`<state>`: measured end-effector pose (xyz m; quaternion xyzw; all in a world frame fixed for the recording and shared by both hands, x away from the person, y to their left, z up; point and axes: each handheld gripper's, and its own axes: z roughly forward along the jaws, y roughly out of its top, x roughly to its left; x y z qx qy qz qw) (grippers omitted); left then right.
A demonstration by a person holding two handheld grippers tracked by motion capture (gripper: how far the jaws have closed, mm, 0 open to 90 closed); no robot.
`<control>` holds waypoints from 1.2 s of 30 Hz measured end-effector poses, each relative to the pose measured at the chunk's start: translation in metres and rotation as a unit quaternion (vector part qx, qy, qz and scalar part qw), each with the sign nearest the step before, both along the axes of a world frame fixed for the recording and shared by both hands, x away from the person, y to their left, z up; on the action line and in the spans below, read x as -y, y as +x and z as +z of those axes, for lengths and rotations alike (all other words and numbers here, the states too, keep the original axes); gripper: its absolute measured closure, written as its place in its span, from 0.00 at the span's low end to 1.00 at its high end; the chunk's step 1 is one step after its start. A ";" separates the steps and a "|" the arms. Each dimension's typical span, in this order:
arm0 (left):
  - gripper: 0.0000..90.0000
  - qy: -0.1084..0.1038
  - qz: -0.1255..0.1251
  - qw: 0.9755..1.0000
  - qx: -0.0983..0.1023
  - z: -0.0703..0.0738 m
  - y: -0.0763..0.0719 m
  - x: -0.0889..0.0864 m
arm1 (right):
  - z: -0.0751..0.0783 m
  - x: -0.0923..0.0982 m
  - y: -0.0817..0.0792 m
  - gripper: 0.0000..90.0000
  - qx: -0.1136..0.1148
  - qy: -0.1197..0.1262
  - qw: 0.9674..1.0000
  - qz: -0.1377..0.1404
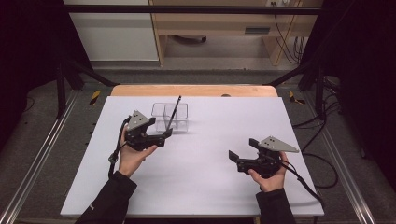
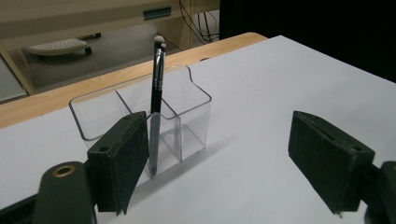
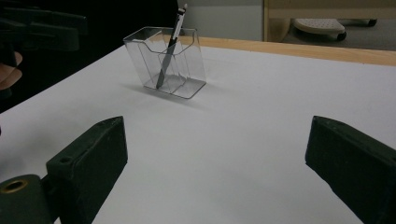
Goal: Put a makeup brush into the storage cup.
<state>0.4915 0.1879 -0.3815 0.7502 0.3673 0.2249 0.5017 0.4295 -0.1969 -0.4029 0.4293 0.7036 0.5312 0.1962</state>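
the work in hand is judged to be largely done: a makeup brush (image 2: 157, 88) is seen standing tilted in a compartment of the clear organizer (image 2: 191, 116), its bristle tip up and its handle end down on the container floor, and nothing is held in either claw. what is left is judged to be little more than drawing the hands away, unless more things are to be put in, which cannot be told. nearest, in the lower right of the high view, the right claw (image 1: 242, 150) is held with its jaws spread wide and empty over the bare white tabletop (image 1: 210, 182), well apart from the organizer. farther up, left of centre in that view, the left claw (image 1: 166, 133) is seen just beside the organizer's near wall, also spread wide with nothing between its pads. in the left gripper view the brush and organizer are found just past the left-hand jaw, in the centre left of the frame, clear of both pads. in the right gripper view the organizer sits at the upper left, far beyond the jaws.
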 end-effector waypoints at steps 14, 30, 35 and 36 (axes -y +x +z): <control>0.19 0.000 -0.009 1.000 -0.001 -0.010 -0.036 -0.014 | 0.000 0.000 -0.001 0.06 0.001 -0.005 1.000 0.002; 0.15 -0.007 0.012 1.000 -0.020 -0.031 -0.059 -0.038 | -0.002 0.000 -0.002 0.05 -0.004 -0.018 1.000 0.004; 0.15 -0.007 0.019 1.000 -0.022 -0.036 -0.063 -0.046 | -0.003 -0.001 -0.003 0.05 -0.004 -0.020 1.000 0.005; 0.15 -0.006 0.021 0.999 -0.024 -0.037 -0.063 -0.048 | -0.003 -0.001 -0.003 0.05 -0.005 -0.021 1.000 0.005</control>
